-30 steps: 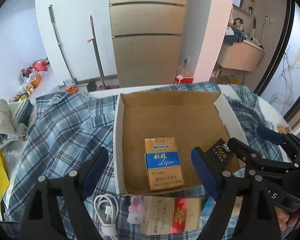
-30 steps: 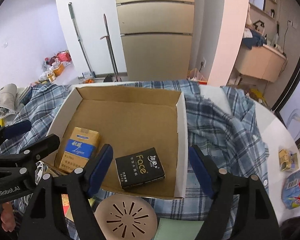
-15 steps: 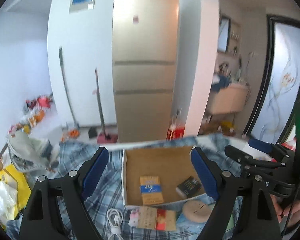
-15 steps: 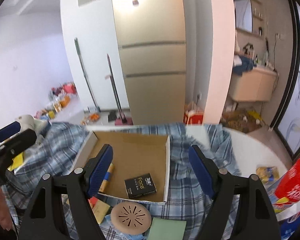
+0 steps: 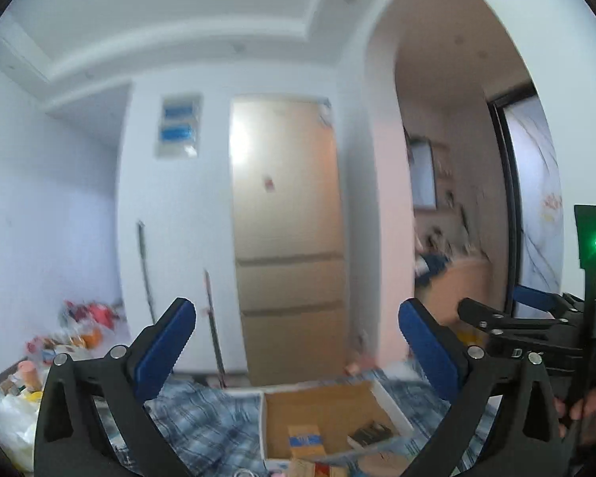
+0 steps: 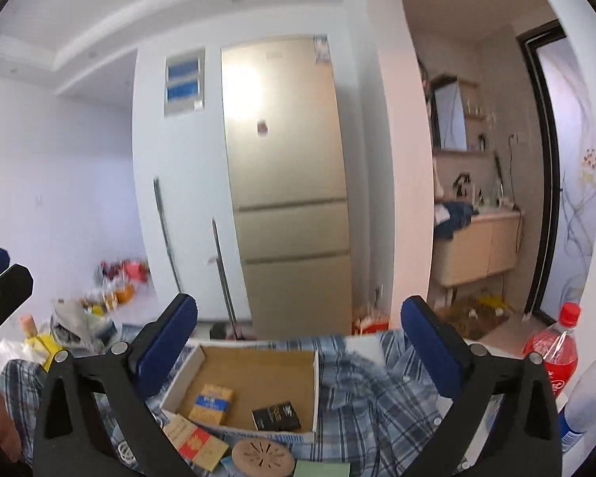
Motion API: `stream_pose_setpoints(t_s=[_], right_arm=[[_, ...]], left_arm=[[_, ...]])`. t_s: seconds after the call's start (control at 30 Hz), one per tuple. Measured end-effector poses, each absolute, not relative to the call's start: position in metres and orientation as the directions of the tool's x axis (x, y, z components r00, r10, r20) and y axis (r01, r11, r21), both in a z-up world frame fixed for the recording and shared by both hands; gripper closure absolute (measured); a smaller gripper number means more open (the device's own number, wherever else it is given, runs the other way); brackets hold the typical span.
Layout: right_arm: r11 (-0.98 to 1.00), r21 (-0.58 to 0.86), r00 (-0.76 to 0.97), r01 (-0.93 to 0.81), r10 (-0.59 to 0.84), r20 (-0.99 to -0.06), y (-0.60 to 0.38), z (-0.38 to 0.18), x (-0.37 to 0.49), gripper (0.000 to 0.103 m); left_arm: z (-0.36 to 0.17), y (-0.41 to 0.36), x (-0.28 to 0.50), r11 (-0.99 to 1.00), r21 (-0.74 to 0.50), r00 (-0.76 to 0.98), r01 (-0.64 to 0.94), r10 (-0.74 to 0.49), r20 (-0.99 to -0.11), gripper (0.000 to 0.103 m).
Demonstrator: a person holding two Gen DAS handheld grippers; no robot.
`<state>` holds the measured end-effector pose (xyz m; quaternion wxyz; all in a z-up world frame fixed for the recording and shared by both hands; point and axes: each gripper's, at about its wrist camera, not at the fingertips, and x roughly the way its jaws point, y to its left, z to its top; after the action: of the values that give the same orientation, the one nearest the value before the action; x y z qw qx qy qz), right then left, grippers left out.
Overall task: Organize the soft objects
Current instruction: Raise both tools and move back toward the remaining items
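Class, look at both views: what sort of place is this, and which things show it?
Most likely a lived-in home: a tall fridge against the wall, a washbasin cabinet in the side room, and a table under a plaid cloth.

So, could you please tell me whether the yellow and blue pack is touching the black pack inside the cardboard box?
Apart. The right wrist view shows bare brown box floor between the yellow and blue pack and the black pack in the cardboard box.

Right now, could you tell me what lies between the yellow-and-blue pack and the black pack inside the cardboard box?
Only bare brown floor of the cardboard box separates the yellow-and-blue pack from the black pack; the right wrist view shows this clearly.
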<state>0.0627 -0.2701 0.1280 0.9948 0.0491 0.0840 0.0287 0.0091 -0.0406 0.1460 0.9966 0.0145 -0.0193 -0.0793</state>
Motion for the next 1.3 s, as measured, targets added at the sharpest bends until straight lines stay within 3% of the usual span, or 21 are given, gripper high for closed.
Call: stream_pose_setpoints(t_s=[0.23,0.53,0.83,0.9,1.0,1.2,1.3], right_arm=[[0.995,0.082,0.995,-0.061,0.067,-0.069,-0.262,0.116,0.039,0.000],[0.996,0.045,0.991,-0.081,0.086,-0.103,-0.247,0.074,0.041,0.000],[0.992,0.078,0.971,-0.101,0.115,-0.209,-0.255,0.033,0.078,0.001],[0.992,0.078,0.969,-0.102,0.117,-0.216,-0.256,0.026,0.081,0.000],[0.994,0.060,0.965,-0.097,0.108,-0.239,-0.256,0.019,0.089,0.001],[0.987,0.066,0.917,-0.147,0.161,-0.366,-0.250,-0.002,0.110,0.001],[0.978,0.081,0.889,-0.191,0.207,-0.408,-0.248,-0.009,0.116,0.001]], left_arm=[[0.111,-0.041,-0.007,0.982,0.054,0.982,0.180,-0.183,0.056,0.000],[0.065,-0.032,-0.002,0.985,0.028,0.982,0.170,-0.172,0.077,0.000],[0.010,-0.026,0.040,0.992,0.034,0.992,0.119,-0.117,-0.042,0.000],[0.005,-0.024,0.058,0.994,0.015,0.987,0.109,-0.106,-0.120,0.000],[0.003,-0.015,0.068,0.993,-0.036,0.980,0.112,-0.116,-0.160,0.000],[-0.004,-0.017,0.079,0.990,-0.036,0.964,0.134,-0.139,-0.227,0.000],[-0.007,-0.023,0.086,0.985,-0.034,0.948,0.167,-0.170,-0.269,0.011]])
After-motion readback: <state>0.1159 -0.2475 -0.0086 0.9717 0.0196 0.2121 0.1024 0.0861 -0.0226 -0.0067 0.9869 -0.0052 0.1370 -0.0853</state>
